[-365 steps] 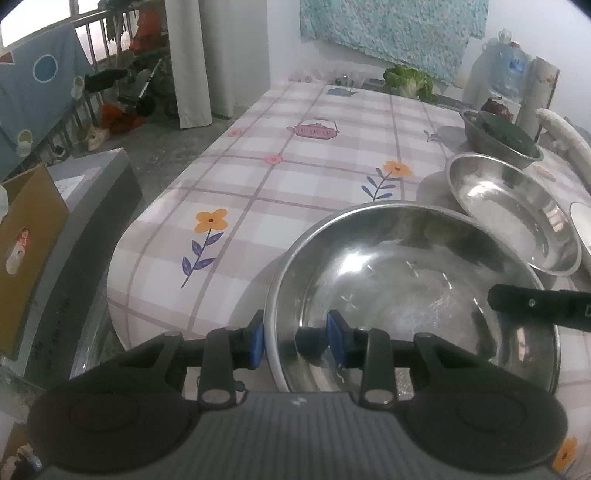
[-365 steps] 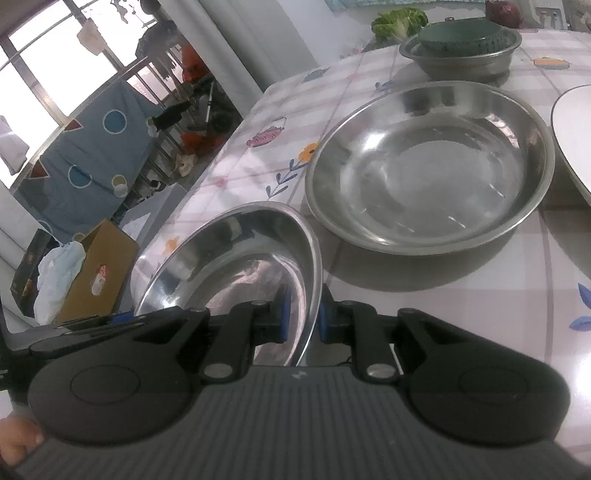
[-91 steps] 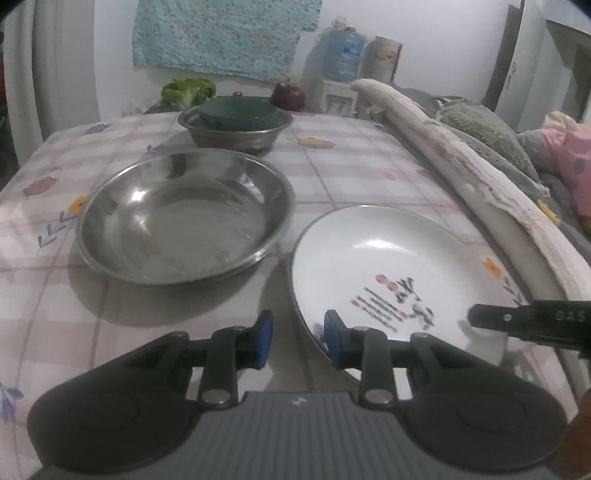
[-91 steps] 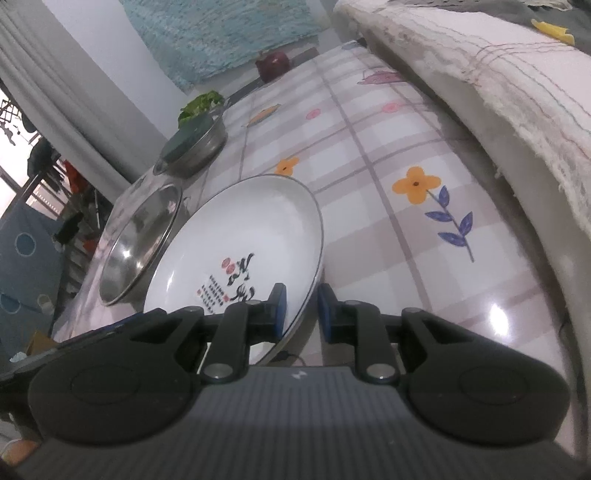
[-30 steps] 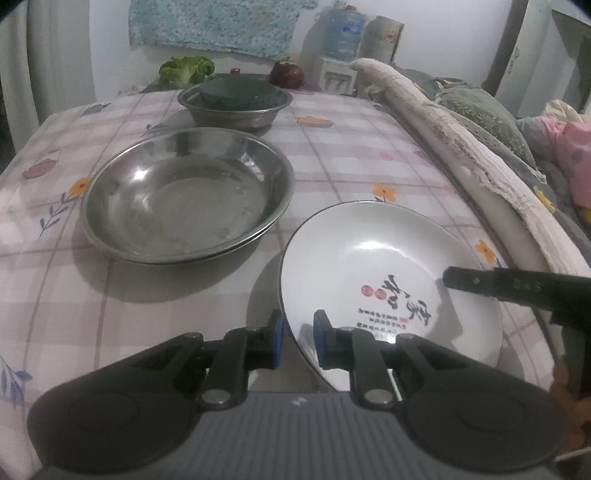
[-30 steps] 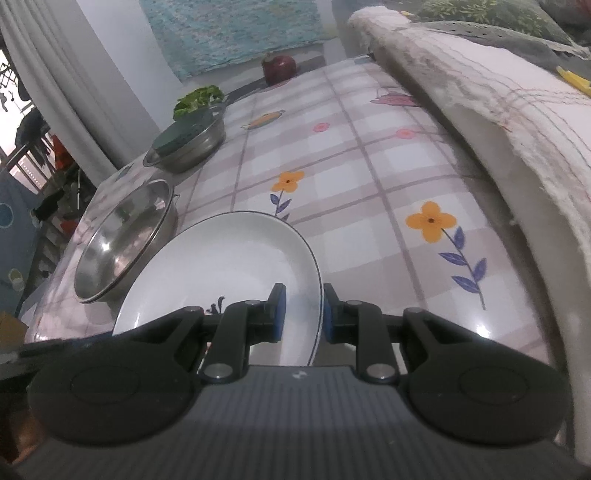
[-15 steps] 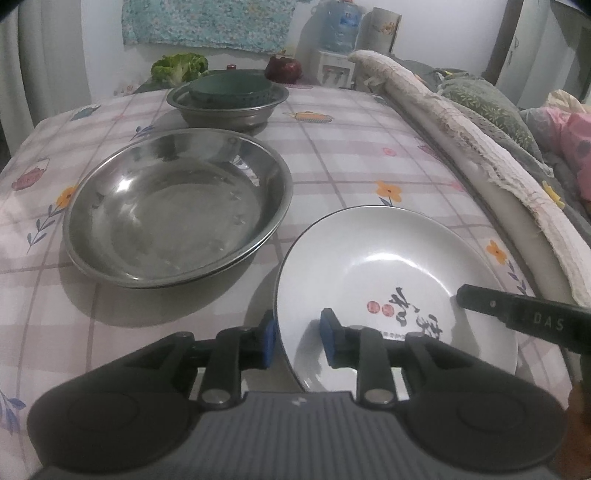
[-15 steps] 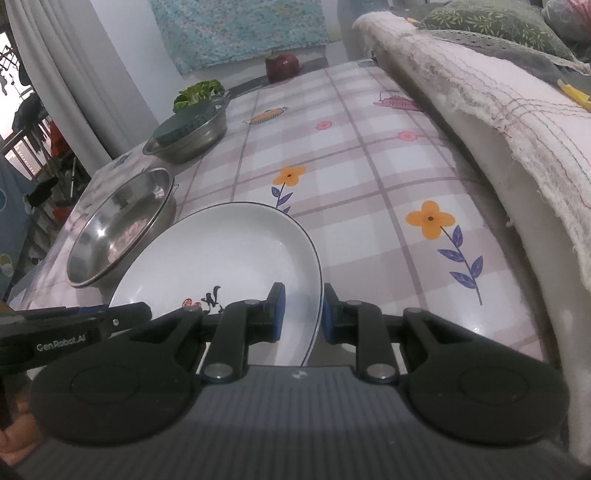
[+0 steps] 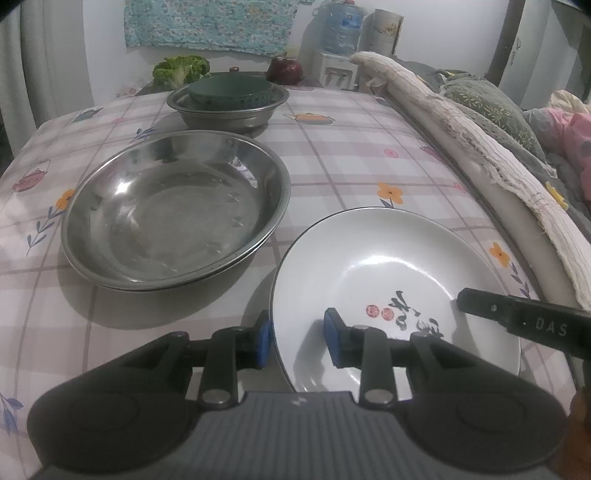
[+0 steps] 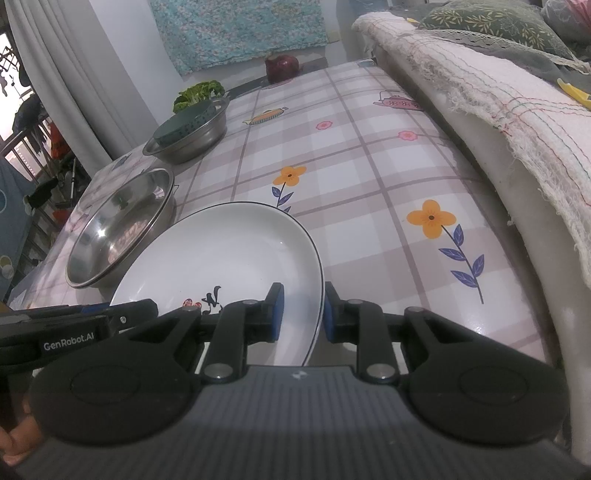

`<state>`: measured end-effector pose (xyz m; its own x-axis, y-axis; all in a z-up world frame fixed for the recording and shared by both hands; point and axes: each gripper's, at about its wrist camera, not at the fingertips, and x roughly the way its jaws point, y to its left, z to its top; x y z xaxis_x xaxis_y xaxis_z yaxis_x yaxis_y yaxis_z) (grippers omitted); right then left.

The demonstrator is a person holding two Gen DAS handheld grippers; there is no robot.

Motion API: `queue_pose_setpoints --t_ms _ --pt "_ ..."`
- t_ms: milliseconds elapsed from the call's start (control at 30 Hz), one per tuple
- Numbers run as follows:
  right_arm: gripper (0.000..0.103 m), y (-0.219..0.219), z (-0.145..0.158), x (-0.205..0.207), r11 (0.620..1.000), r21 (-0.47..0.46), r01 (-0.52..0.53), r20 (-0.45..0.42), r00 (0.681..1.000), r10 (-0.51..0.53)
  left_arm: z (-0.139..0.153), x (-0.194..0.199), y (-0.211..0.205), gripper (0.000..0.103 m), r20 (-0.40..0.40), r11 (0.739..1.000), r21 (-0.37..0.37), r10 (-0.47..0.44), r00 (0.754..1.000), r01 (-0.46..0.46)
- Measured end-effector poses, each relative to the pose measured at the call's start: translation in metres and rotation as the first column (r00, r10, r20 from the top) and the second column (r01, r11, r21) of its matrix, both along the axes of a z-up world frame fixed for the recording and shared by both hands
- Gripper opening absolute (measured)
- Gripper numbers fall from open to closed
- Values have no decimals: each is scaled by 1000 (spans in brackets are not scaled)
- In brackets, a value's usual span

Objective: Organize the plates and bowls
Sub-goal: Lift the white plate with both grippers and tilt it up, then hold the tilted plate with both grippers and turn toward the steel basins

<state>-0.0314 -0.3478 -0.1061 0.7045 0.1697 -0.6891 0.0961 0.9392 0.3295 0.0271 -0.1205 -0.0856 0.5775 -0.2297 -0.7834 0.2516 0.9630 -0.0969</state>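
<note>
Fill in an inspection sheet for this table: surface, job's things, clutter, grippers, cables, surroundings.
Surface: checked, flowered tablecloth.
Job's things: white plate at the near end; steel basins, apparently two nested, beside it; green bowl inside a smaller steel bowl behind.
Clutter: leafy greens and a dark red vegetable at the far end.
Grippers: left gripper has just been opening, plate rim loose between its jaws; right gripper shut on the plate's rim.
Cables: nothing seen.
Surroundings: bedding, water jug, curtain.

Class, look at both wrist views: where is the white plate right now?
The white plate lies on the checked tablecloth near its front edge, just right of the large steel basin, with its rim between both claws.
</note>
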Motion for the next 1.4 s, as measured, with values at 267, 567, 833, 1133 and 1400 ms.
queue_pose_setpoints --t_ms 267,567,833,1133,1400 --pt "21 0 0 0 1000 -2 -1 0 1000 1 0 0 0 31 1 1000 1 0 1000 0" --pt "24 4 5 6 999 -33 -29 -25 999 29 3 -5 7 31 -11 1000 -21 -20 1000 19" --pt "24 3 4 4 999 -35 3 -24 1000 -4 1 -19 10 30 -18 997 -45 -67 998 66" --pt "23 5 4 -8 999 -48 -8 -16 1000 7 -3 -13 8 31 -16 996 -35 -88 996 88" --pt "24 8 3 -11 998 -58 -3 -5 1000 2 -2 -9 3 33 -1 996 -12 -83 997 83"
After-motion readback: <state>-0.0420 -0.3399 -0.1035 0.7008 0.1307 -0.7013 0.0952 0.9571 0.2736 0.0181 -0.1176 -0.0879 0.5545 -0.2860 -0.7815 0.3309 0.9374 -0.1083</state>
